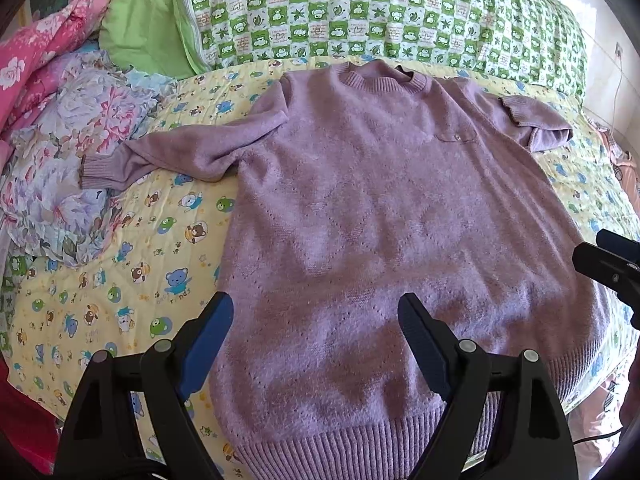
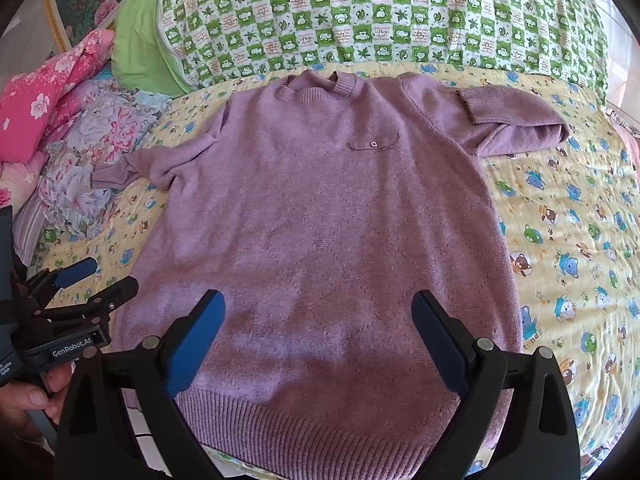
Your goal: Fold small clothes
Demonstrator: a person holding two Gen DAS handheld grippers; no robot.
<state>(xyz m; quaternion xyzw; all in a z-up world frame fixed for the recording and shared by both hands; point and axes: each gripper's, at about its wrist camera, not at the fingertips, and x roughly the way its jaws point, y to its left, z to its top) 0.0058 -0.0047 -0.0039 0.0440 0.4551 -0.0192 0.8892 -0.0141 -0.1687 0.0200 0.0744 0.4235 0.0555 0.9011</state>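
Clearly, the purple sweater [image 2: 320, 216] is laid face up and flat on the yellow cartoon-bear quilt [image 2: 568, 248], its collar toward the green checked pillow [image 2: 380, 12] and its ribbed hem nearest the cameras. One sleeve [image 2: 132, 168] is spread out toward the floral bedding [image 2: 88, 148], while the other sleeve [image 2: 516, 120] is already doubled back on itself. No fold of the body is seen, so the folding is judged to be at its start. The left gripper [image 1: 316, 320] and the right gripper [image 2: 318, 316] are both held above the lower part of the sweater, jaws spread wide, nothing clamped. A descent onto a sleeve or side edge is called for next, with only the knit pinched, not the quilt beneath.
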